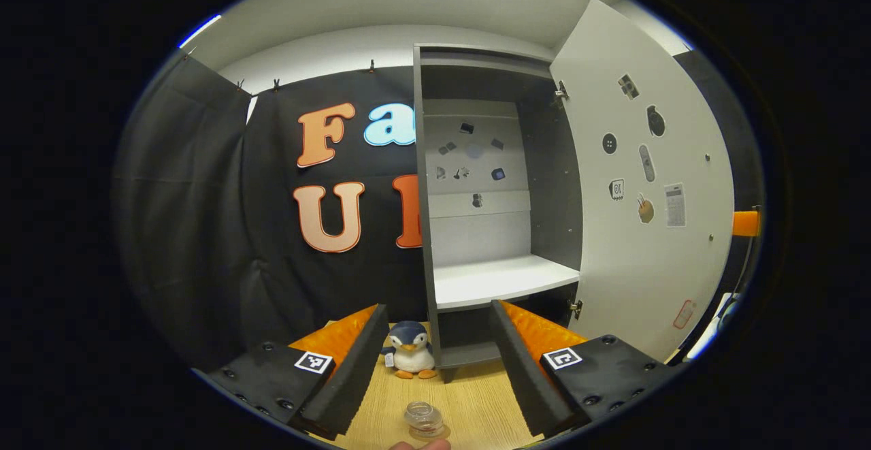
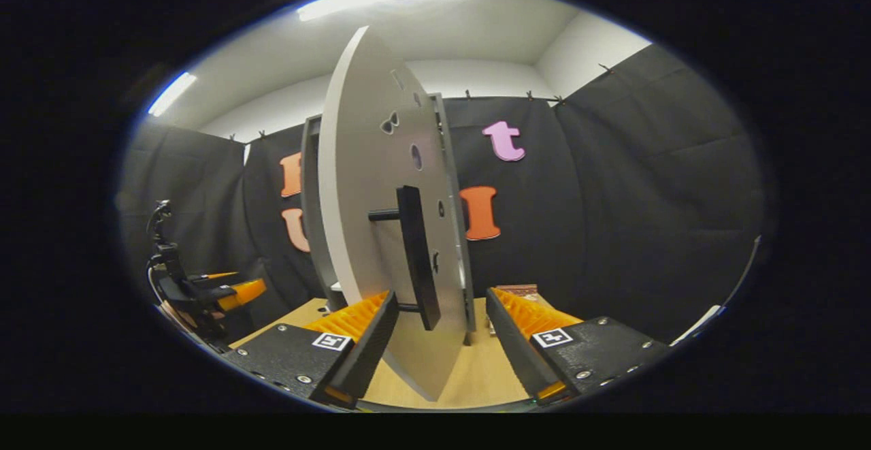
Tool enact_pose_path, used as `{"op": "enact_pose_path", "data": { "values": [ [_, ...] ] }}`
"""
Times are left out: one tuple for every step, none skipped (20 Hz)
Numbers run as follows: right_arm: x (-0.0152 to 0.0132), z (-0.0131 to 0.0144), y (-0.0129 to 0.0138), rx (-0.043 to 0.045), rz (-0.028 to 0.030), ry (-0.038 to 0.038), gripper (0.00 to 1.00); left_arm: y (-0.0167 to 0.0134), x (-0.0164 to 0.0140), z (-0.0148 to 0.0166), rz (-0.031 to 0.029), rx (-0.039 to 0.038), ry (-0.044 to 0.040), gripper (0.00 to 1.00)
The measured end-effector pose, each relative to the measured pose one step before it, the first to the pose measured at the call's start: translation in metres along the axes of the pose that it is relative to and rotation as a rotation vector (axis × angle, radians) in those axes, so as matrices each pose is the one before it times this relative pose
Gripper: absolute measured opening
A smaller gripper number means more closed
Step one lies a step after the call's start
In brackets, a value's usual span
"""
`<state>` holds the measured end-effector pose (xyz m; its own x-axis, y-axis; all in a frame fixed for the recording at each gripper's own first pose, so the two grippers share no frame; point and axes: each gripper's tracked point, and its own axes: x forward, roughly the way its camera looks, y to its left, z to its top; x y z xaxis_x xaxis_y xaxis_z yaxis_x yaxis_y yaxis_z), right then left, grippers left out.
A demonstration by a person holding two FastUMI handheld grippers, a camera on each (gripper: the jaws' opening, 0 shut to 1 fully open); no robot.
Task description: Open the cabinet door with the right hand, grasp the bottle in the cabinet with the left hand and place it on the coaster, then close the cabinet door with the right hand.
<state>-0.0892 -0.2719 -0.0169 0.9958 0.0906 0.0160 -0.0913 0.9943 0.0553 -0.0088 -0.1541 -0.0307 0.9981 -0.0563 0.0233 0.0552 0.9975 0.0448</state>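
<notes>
While the cabinet (image 1: pixel 497 184) stands open, its door (image 1: pixel 639 184) is swung wide to the right in the left gripper view, its inner face dotted with small stickers. The cabinet is a tall grey box, long axis upright, with a white shelf (image 1: pixel 503 280) across its lower part. Nothing rests on that shelf; more stickers mark the back panel above it.

The bottle (image 1: pixel 424 419) is out of the cabinet. It is a small clear glass one, standing upright on the wooden table (image 1: pixel 469 395), mouth pointing up, near the bottom edge of the view. It sits between and just ahead of the left tongs (image 1: pixel 435 368), whose black-padded fingers are spread wide and touch nothing. Whether a coaster lies under the bottle cannot be told. A fingertip (image 1: pixel 418 445) shows just below the bottle. A plush penguin (image 1: pixel 410 350) stands on the table beside the cabinet's foot.

In the right gripper view, the door (image 2: pixel 381 232) is seen nearly edge-on, upright, with its long black handle (image 2: pixel 416 259) running vertically. The right tongs (image 2: pixel 439 341) are spread, one finger on each side of the door's lower edge, not pressing on it. The left gripper (image 2: pixel 204 293) shows far off at the left.
</notes>
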Motion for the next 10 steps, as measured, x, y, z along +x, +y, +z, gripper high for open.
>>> {"op": "enact_pose_path", "data": {
  "values": [
    [0.00716,-0.00045,0.01424,-0.00326,0.03118,0.00167,0.82,0.00553,-0.00021,0.00033,0.00552,-0.00310,-0.00213,0.99],
    [0.01042,-0.00050,0.01283,-0.00466,0.02206,0.00135,0.82,0.00602,-0.00003,0.00002,0.00602,-0.00205,-0.00057,0.96],
    [0.00997,-0.00225,0.00755,-0.00985,0.01308,0.00936,0.82,0.00852,-0.00152,-0.00064,0.01165,-0.00195,-0.00165,0.96],
    [0.00963,0.00058,0.00958,0.00111,0.02158,-0.00395,0.82,0.00893,-0.00066,0.00087,0.01320,-0.00593,-0.00418,0.96],
    [0.00443,-0.00009,0.00925,0.00549,0.01256,-0.00026,0.82,0.00942,-0.00101,-0.00074,0.01102,-0.00515,-0.00143,0.96],
    [0.00759,-0.00337,0.00828,0.00268,0.01616,0.00478,0.82,0.00887,0.00071,-0.00178,0.01605,-0.00255,0.00236,0.97],
    [0.00679,-0.00092,0.00668,0.00420,0.01370,0.00392,0.83,0.00866,-0.00005,-0.00197,0.00958,-0.00361,0.00243,0.99],
    [0.00790,-0.00024,0.00552,0.00754,0.01108,0.00194,0.84,0.00703,0.00038,-0.00099,0.01157,-0.00207,0.00249,0.99],
    [0.00675,-0.00008,0.00332,-0.00281,0.00659,0.00009,0.89,0.00783,0.00158,-0.00032,0.00908,-0.00061,-0.00220,0.98],
    [0.00638,0.00022,0.00306,-0.00410,-0.00034,0.00076,0.84,0.00602,0.00041,-0.00079,0.00709,0.00132,0.00195,0.97]
  ]
}}
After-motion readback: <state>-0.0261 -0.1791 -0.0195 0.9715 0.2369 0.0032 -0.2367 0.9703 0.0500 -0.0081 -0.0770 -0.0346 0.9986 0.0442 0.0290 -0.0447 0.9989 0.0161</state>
